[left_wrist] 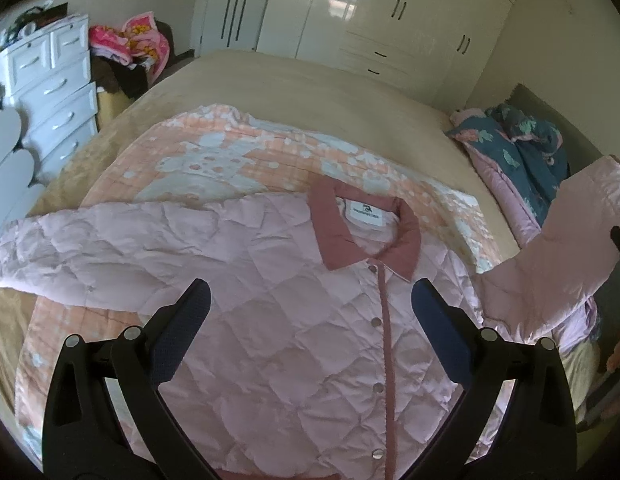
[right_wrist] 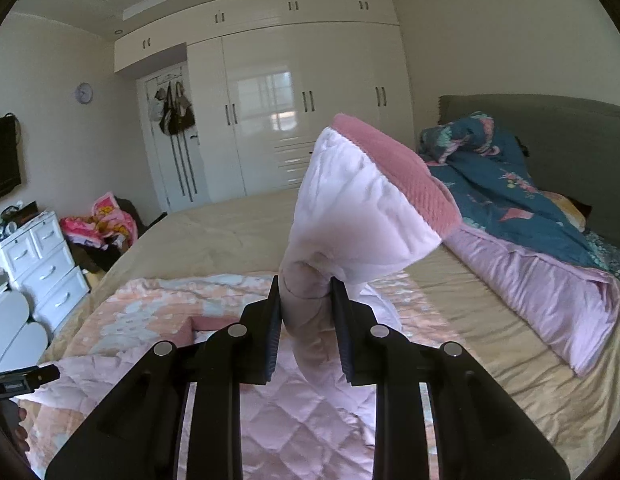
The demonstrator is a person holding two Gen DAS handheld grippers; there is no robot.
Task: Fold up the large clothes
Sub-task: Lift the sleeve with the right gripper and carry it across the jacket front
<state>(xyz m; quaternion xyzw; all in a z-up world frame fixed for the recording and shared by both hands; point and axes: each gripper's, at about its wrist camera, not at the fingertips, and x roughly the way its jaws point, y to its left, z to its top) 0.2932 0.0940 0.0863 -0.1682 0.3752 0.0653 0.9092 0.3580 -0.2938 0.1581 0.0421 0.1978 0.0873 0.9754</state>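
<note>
A bedroom, white wardrobe point(right_wrist: 301, 112) behind, and on the bed point(left_wrist: 269, 76) the pink quilted jacket point(left_wrist: 293, 320) lies front-up over a peach blanket point(left_wrist: 213, 152). Right claw point(right_wrist: 305, 304) is clamped on one sleeve point(right_wrist: 350, 216), lifted cuff-up off the bed. Left claw point(left_wrist: 310, 308) hovers spread wide above the chest, holding nothing. My advice: carry that sleeve flat across the snap placket point(left_wrist: 384, 344), left claw pinning the shoulder.

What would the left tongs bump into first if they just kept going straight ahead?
Most likely the pink quilted jacket spread on the bed. The open left tongs point at its front, near the button strip. Depth is hard to judge here.
</note>
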